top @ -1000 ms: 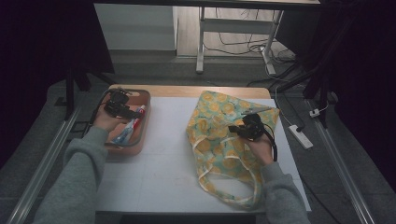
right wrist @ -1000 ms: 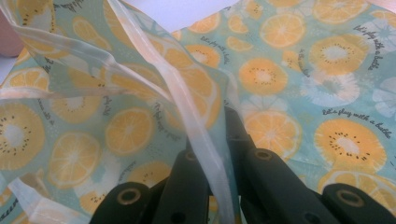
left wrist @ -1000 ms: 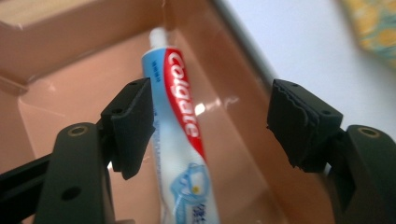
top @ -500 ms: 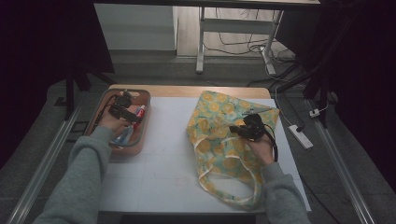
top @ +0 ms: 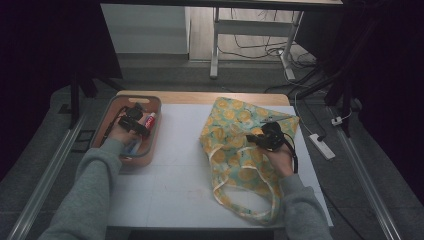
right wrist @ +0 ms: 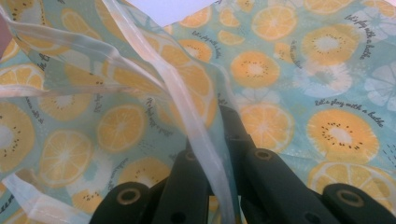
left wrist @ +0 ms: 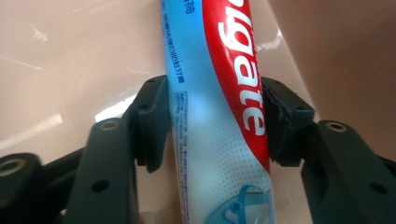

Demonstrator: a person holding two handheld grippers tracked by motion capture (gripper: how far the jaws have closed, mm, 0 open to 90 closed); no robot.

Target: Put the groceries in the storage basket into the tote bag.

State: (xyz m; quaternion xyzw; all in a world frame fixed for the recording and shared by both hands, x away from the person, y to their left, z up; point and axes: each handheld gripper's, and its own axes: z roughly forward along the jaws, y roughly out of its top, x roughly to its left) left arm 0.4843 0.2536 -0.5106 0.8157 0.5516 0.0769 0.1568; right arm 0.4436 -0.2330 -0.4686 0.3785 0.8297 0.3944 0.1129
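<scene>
The toothpaste tube (left wrist: 219,116) lay in the brown tray (top: 152,145) at the left side of the tabletop (top: 180,175). The left gripper (top: 132,119) reached down into the tray, and its jaws had just been closing in; the tube sat between them with both pads against its sides. Well apart, on the right, lay the fruit-print bag (top: 235,145). The right gripper (top: 267,137) sat on it, its jaws pressed together on the bag's pale strap (right wrist: 196,135) and cloth.
</scene>
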